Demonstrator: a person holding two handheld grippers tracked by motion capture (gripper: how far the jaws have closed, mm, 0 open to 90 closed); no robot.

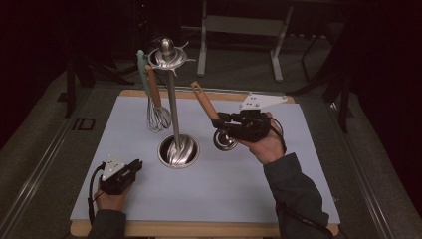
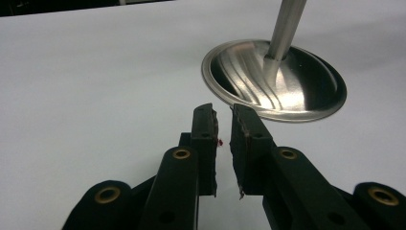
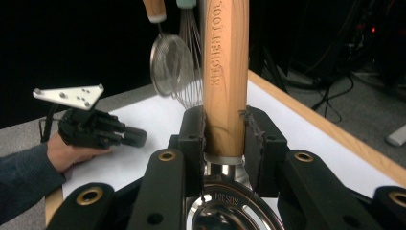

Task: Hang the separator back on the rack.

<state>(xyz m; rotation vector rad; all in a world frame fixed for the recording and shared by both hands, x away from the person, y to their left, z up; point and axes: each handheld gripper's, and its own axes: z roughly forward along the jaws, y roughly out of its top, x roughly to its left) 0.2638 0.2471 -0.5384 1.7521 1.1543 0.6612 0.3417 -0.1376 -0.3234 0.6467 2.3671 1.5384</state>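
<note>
Right gripper (image 1: pixel 222 121) clamped on the wooden handle (image 3: pixel 225 76) of a ladle (image 1: pixel 225 140), jaws pressing just above the metal ferrule; the steel bowl hangs below the jaws and seems clear of the mat (image 1: pixel 209 194). The handle runs up and away from the gripper toward the rack (image 1: pixel 168 57). Likely handling: stiff throughout and bowl-heavy, so a grip this low keeps the weight close and limits swing. The bare wood gives the pads good friction; the polished steel would be slippery. Not fragile, though a drop would dent or clatter.

Left gripper (image 2: pixel 222 139) rests on the mat well to the side, jaws narrowly apart with nothing between them, pointing at the rack's dished base (image 2: pixel 275 81).

Room for moving: beyond the right gripper, the pole (image 1: pixel 172 107) and the hanging whisk (image 1: pixel 158 118) and strainer (image 3: pixel 172 64) crowd the approach, and the handle's loop end must probably rise to the hooks at the top. Open mat lies between the grippers and near the person; the wooden table edge (image 3: pixel 330 132) runs close beside the right gripper.
</note>
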